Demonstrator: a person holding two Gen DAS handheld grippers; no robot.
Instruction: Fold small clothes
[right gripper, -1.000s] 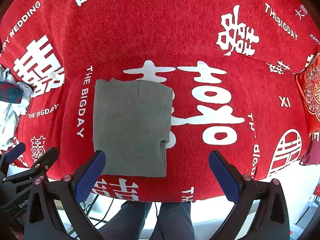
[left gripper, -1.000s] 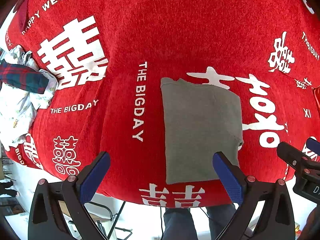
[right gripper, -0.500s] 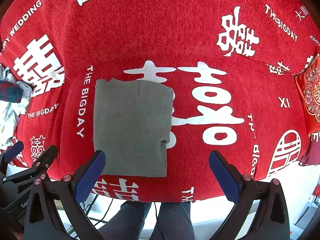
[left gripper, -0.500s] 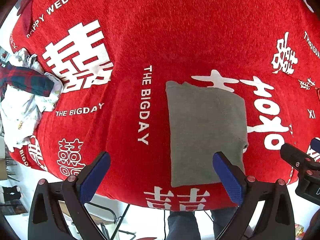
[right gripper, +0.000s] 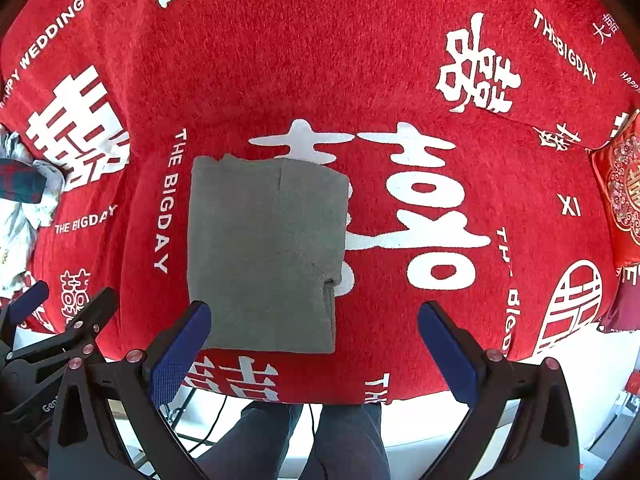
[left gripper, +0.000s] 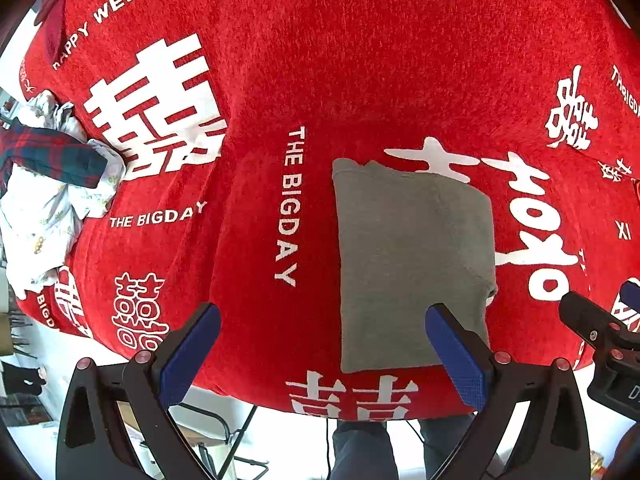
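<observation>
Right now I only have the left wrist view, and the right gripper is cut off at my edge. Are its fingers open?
Observer: Yes. The right gripper has its fingers wide apart and holds nothing. The folded grey garment lies flat ahead of it.
Operator: Anything past the garment on the right?
Observer: A red embroidered cushion sits at the right edge of the tablecloth, well apart from the garment.

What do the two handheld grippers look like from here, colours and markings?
Both match: the left gripper and right gripper have black angular frames with triangular cut-outs, reddish round rivets, and blue textured pads inside each finger. White lettering shows on each body, only partly readable.
</observation>
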